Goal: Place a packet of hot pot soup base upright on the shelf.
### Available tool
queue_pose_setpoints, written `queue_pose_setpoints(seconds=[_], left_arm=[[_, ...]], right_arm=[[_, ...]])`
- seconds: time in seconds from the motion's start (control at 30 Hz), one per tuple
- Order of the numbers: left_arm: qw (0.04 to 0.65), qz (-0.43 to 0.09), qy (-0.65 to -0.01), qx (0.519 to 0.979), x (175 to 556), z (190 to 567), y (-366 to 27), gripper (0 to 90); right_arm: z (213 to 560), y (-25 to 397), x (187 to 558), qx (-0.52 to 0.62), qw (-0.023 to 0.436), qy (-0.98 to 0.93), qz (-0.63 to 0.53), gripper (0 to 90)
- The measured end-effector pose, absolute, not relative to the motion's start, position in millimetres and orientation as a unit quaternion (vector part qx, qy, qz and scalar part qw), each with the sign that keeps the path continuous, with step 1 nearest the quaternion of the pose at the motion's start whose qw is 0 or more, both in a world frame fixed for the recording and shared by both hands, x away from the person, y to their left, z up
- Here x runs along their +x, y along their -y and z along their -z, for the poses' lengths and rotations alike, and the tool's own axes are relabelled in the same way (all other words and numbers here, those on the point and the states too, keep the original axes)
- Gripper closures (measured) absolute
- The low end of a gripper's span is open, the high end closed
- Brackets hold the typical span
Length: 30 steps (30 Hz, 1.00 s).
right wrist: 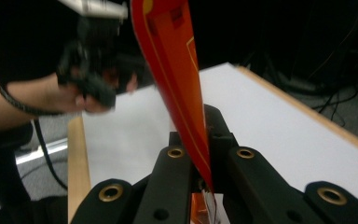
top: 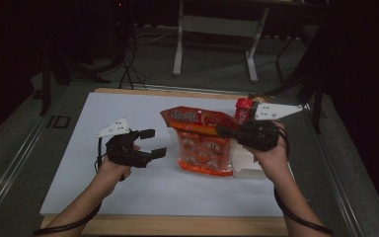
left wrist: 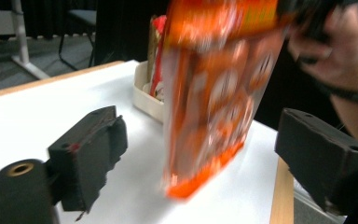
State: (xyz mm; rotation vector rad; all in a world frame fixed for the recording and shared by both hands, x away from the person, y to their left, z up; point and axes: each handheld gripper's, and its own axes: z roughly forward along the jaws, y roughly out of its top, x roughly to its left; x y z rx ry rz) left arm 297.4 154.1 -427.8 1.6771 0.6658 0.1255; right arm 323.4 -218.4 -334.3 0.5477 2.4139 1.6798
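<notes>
The right tongs (top: 223, 131) are clamped on the top edge of an orange snack bag (top: 203, 145), pinching its sealed strip at the corner nearest the right hand (top: 271, 148). In the right gripper view the two black jaws sit pressed together with the thin orange edge of the bag (right wrist: 177, 70) rising out from between them. The bag hangs from that grip, standing roughly upright over the middle of the white surface (top: 143, 187), with its bottom edge at or just above the surface; the pictures do not settle whether it touches.

The left tongs (top: 153, 143) are spread wide and hold nothing. They point at the bag from its left side, near it but apart. In the left gripper view the bag (left wrist: 214, 93) stands blurred in the wide gap between the two black jaws, farther off than the jaw tips and touching neither.

Behind the bag, toward the right side of the surface, lies a shallow white tray (left wrist: 147, 100) with red packets in it. A red packet (top: 244, 109) shows just behind the right tongs in the high view. The left hand (top: 116, 165) grips its tool over the left part of the surface.
</notes>
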Motion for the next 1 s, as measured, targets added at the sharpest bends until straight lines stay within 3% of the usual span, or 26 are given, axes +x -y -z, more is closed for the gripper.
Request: queue_pose_setpoints(seconds=[0.13,0.53,1.0], left_arm=[[0.611,-0.056,-0.296,0.732,294,439,-158,1.7],[0.59,-0.069,-0.333,0.732,277,468,-188,0.0],[0.569,-0.067,-0.348,0.743,266,499,-197,0.0]], right_arm=[[316,232,327,0.194,0.097,-0.79,-0.574,90.0],[288,288,333,0.245,0.153,-0.76,-0.582,90.0],[321,338,334,0.305,0.153,-0.746,-0.571,90.0]])
